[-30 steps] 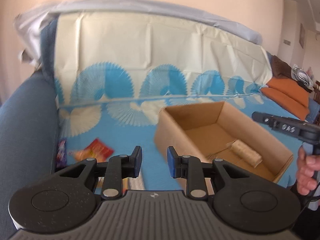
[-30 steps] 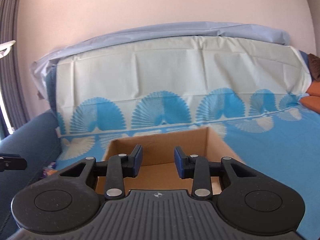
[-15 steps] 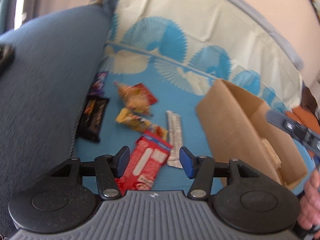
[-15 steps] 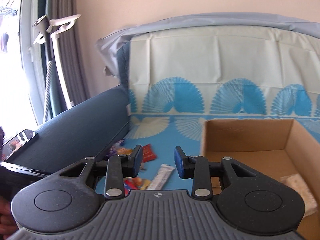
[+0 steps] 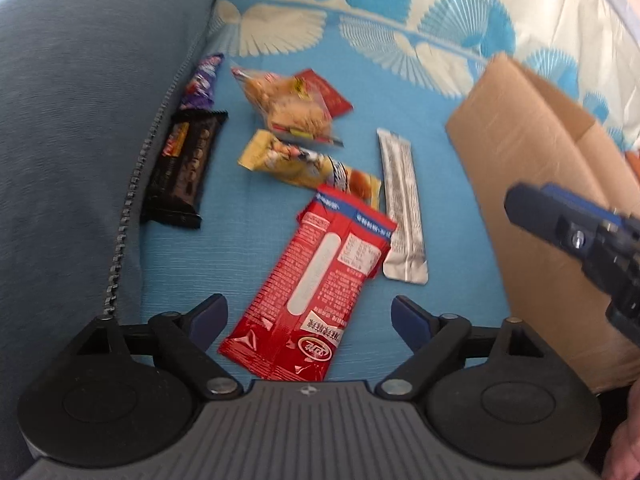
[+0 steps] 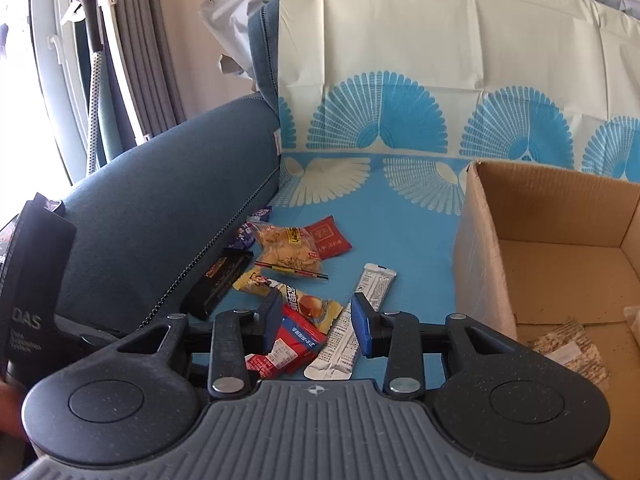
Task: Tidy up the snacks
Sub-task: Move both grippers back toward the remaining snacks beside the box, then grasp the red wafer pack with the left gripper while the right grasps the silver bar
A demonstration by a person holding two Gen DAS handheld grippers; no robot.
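Note:
Several snacks lie on the blue sofa cover: a red packet, a silver bar, a yellow packet, a clear biscuit bag, a black bar and a purple packet. My left gripper points steeply down over the red packet, its jaws opening wide on either side of the packet without touching it. My right gripper hovers above the red packet and silver bar, its jaws opening slightly and holding nothing. A cardboard box to the right holds a wrapped snack.
A dark blue sofa armrest borders the snacks on the left. The patterned backrest cover rises behind them. A garment steamer and curtains stand by the window at far left. The box wall is close on the right.
The left gripper tipped down from the box to the snack pile and its jaws spread wide. The right gripper swung left from the box toward the snacks.

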